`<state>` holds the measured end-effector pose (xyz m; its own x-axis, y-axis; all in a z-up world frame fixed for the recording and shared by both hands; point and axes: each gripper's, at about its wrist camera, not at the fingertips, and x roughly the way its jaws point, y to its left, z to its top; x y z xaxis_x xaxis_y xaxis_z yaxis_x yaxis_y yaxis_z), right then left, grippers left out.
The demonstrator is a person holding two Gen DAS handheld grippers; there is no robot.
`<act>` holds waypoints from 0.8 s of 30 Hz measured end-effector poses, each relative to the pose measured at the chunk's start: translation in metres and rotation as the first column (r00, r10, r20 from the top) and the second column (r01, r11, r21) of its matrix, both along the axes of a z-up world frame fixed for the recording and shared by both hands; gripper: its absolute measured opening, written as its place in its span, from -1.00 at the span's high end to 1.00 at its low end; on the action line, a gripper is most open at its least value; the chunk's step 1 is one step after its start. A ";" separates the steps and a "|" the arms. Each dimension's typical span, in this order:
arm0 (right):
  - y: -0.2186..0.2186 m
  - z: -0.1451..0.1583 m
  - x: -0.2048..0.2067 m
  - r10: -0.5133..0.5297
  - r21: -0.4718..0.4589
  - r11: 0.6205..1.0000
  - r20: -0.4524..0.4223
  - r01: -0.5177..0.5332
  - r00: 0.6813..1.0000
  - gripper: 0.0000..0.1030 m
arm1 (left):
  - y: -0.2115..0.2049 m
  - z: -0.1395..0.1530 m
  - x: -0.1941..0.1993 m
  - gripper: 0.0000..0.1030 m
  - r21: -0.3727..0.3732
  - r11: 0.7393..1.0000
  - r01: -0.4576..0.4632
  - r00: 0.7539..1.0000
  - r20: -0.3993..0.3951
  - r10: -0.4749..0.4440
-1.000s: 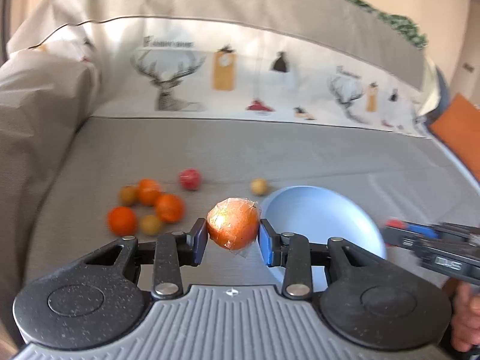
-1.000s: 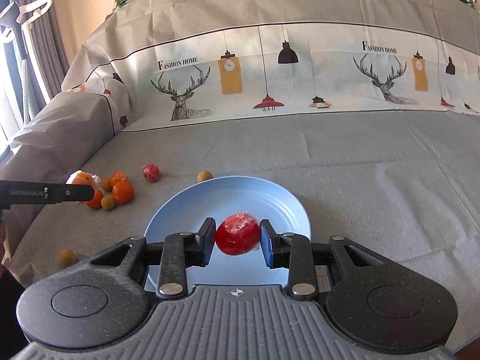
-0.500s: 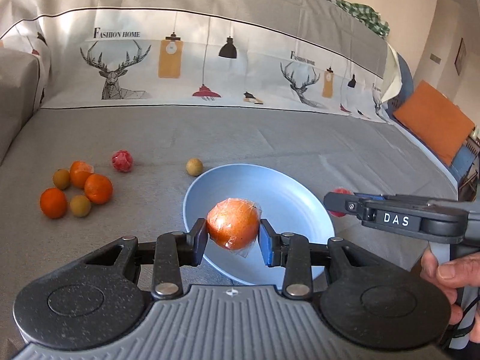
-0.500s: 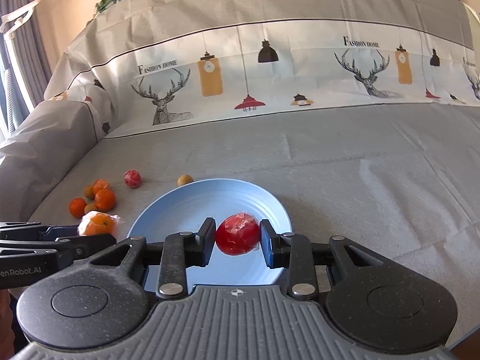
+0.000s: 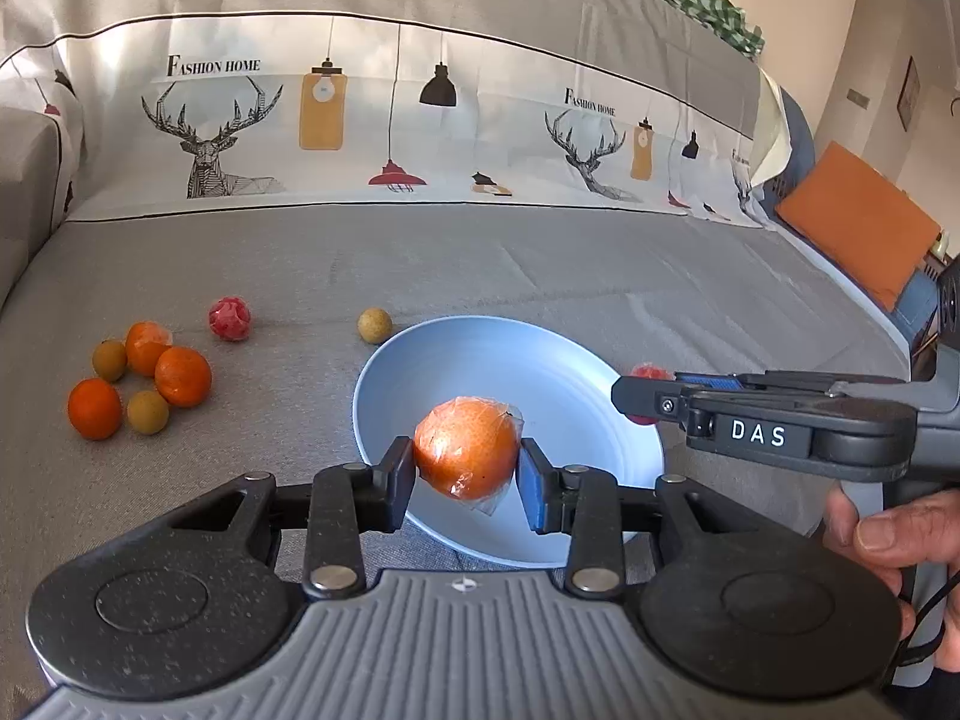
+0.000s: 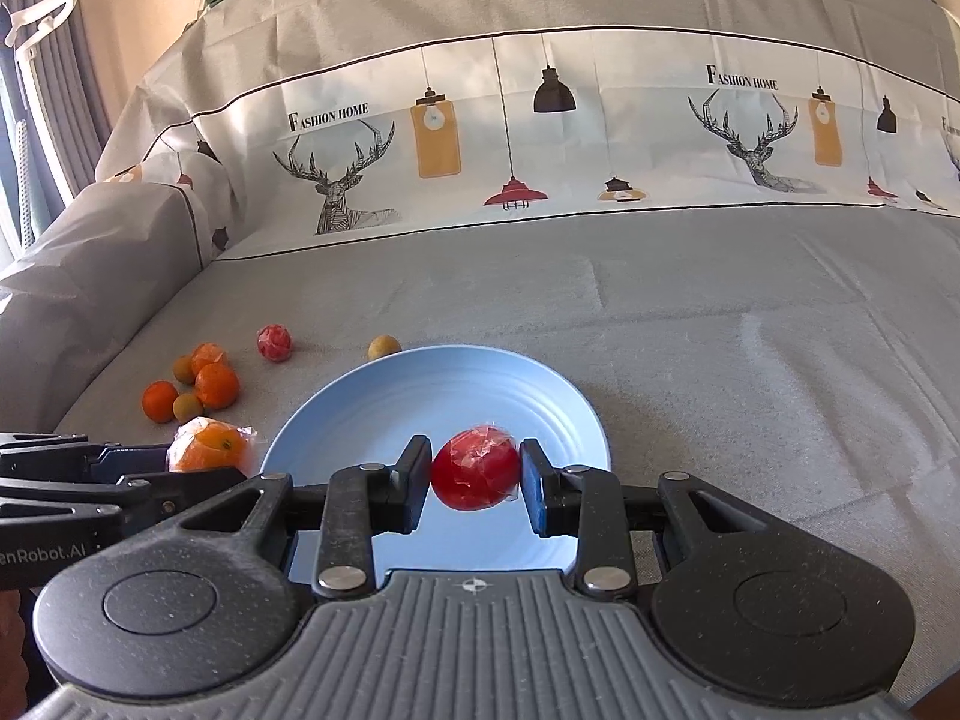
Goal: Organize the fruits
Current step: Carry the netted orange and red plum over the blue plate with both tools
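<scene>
Both pairs of fingers are squeezing fruit. Your left gripper [image 5: 467,474] is pinching the wrapped orange [image 5: 465,447], and your right gripper [image 6: 475,486] is pinching the wrapped red fruit [image 6: 475,468]. Both are hanging over the blue plate [image 6: 384,402], which is sitting on the gray cover [image 6: 720,360]. You are getting ready to drop them in. Try going down low first, so nothing is bouncing out. Be keeping the two grippers apart, then be opening slowly. More oranges [image 5: 183,376] are waiting nearby.
</scene>
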<state>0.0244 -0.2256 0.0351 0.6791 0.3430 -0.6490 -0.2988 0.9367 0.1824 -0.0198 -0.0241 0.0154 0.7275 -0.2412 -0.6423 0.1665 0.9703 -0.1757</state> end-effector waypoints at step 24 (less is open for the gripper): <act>0.004 -0.005 0.002 0.018 -0.010 1.000 -0.018 -0.018 1.000 0.35 | -0.010 -0.006 0.002 0.22 0.032 0.999 0.041 0.999 -0.004 -0.041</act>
